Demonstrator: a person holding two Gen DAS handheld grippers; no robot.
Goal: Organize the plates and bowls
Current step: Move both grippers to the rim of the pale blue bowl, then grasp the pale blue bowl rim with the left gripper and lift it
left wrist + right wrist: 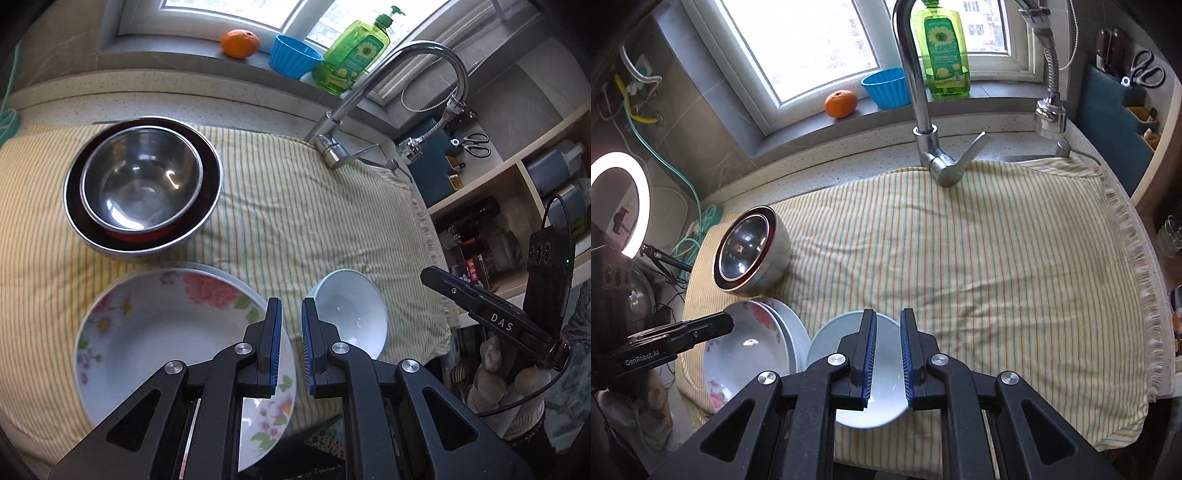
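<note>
A floral plate (155, 332) lies on a second plate at the near left of the striped cloth (295, 206). Beside it on the right stands a small light-blue bowl (351, 314). Farther back, a steel bowl (144, 177) nests inside a larger bowl with a dark red inside (208, 199). My left gripper (291, 301) hovers between plate and blue bowl, its jaws nearly together and holding nothing. My right gripper (888, 312) hangs over the blue bowl (888, 362), also nearly closed and empty. The right wrist view also shows the nested bowls (742, 243) and the plates (750, 343).
A tall faucet (916, 74) rises at the back edge of the cloth. An orange (841, 103), a blue cup (886, 88) and a green soap bottle (942, 51) stand on the sill. Shelves (517, 206) are at right, and a ring light (620, 203) at left.
</note>
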